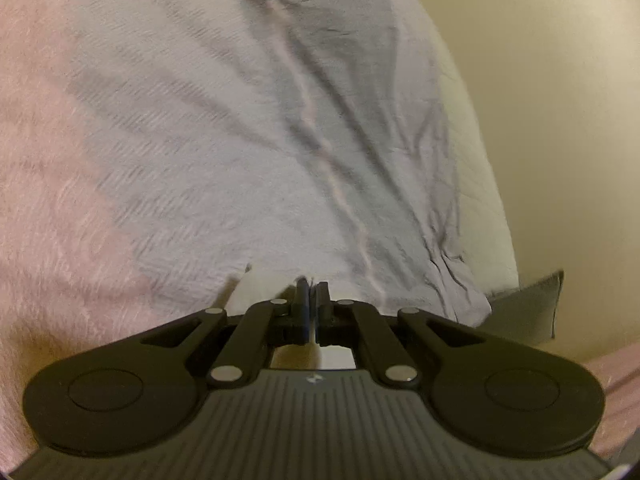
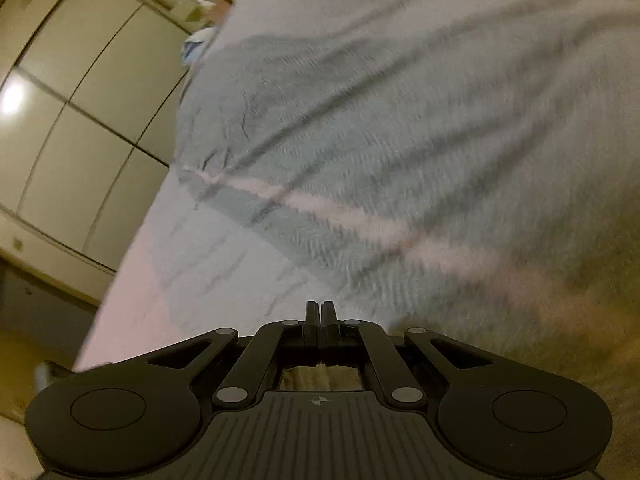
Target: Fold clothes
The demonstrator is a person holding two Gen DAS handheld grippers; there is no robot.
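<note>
Both my tongs are pinched closed: left gripper [image 1: 311,286] bites the near edge of the wrinkled grey knit garment [image 1: 248,128]; right gripper [image 2: 320,307] seems empty. Its pale seam [image 1: 320,144] runs lengthwise away along the pink fuzzy bedspread [image 1: 44,184].

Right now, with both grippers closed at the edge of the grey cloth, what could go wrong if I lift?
1. The left gripper seems to pinch only the very edge of the grey cloth; it could slip out.
2. Whether the right gripper holds any cloth is unclear; one side may stay down and skew the fold.
3. The cloth is creased around its pale seam; folding now may set wrinkles.
</note>
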